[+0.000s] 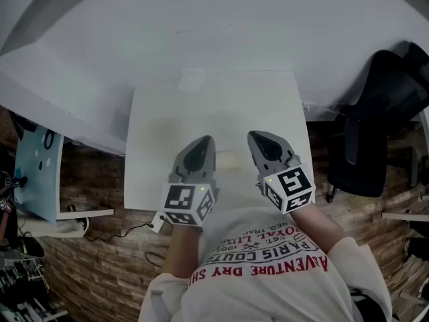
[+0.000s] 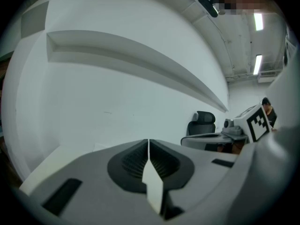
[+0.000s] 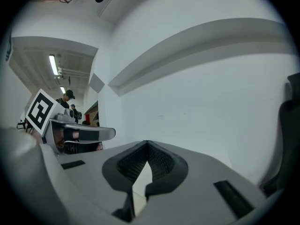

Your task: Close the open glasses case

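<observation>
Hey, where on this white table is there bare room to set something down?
The table is bare across its middle and far half, edge to edge, apart from a small pale patch at the far edge. The near edge is crowded: the left gripper and right gripper hover there with a faint pale object between them.

Your grey left gripper (image 1: 206, 141) and grey right gripper (image 1: 255, 137) look like matt plastic with ribbed black pads (image 2: 133, 161); the white rectangular table (image 1: 151, 173) is smooth and matt.
</observation>
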A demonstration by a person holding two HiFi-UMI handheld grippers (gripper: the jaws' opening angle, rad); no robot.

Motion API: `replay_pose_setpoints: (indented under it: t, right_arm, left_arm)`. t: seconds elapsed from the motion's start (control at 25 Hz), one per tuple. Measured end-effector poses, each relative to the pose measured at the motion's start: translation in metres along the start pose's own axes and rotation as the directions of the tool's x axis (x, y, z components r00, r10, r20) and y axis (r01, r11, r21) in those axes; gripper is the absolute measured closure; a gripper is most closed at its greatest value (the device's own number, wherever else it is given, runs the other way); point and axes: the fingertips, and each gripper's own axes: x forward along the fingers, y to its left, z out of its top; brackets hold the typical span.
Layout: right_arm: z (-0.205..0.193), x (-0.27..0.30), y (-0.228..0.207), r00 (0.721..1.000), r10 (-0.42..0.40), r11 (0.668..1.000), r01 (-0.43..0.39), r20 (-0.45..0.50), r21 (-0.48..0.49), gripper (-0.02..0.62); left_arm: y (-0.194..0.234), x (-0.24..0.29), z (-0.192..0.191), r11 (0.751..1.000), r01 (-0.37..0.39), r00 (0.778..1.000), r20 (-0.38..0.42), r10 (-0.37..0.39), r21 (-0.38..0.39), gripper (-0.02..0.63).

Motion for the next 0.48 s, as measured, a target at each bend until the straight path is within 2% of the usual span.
replay_pose_setpoints:
  t: [0.48]
  right_arm:
    - [-0.01, 0.0, -0.013, 0.999, -0.03, 1.0, 0.03, -0.014, 0.006, 0.584]
  left_arm:
    - [-0.007, 0.009, -0.005, 1.0, 0.016, 1.0, -0.002, -0.016, -0.017, 0.594]
